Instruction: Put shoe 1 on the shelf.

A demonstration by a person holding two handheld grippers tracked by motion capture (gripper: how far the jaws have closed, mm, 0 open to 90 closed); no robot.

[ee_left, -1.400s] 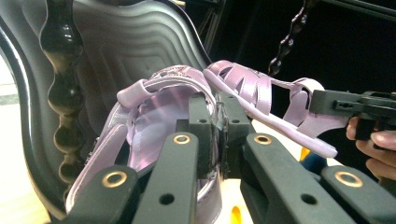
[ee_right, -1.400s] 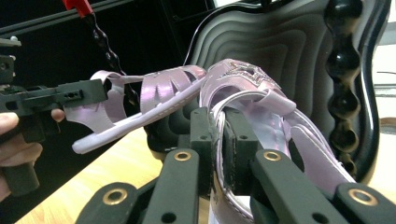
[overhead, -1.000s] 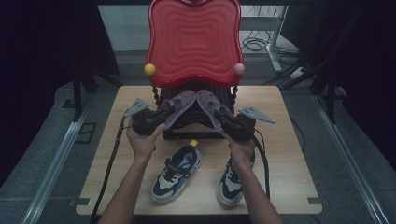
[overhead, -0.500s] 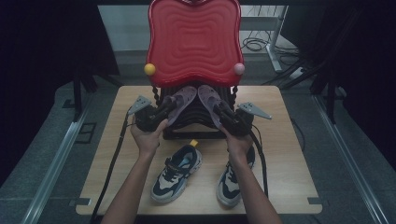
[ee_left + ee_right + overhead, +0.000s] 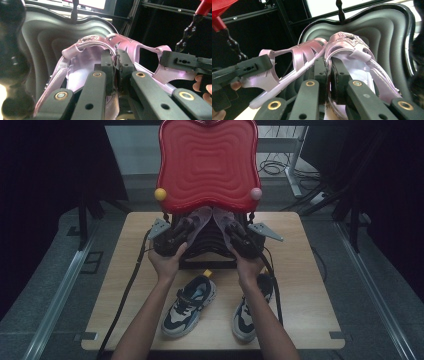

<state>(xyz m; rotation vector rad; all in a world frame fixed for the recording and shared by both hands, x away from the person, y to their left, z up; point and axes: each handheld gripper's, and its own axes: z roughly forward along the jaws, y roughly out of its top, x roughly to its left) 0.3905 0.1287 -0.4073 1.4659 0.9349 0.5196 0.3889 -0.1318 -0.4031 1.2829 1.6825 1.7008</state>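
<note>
Two pink sandals are held side by side over the black wavy shelf (image 5: 45,35) of a shoe rack, just under its red top shelf (image 5: 207,165). My left gripper (image 5: 115,57) is shut on the side wall of the left sandal (image 5: 75,65). My right gripper (image 5: 328,63) is shut on the rim of the right sandal (image 5: 352,45). In the high view the left gripper (image 5: 186,228) and right gripper (image 5: 231,228) reach in under the red shelf, with the sandals (image 5: 202,216) partly hidden by it. Each gripper view also shows the other sandal (image 5: 299,53) in the other gripper's jaws.
A pair of dark and grey sneakers (image 5: 190,305) (image 5: 248,314) lies on the wooden table (image 5: 310,285) near its front edge, between the forearms. Yellow (image 5: 160,194) and pink (image 5: 256,193) balls mark the red shelf's front corners. Cables trail off both grippers.
Both hands have moved away from the person toward the rack, carrying the sandals farther in under the red shelf. The jaws have stayed shut.
</note>
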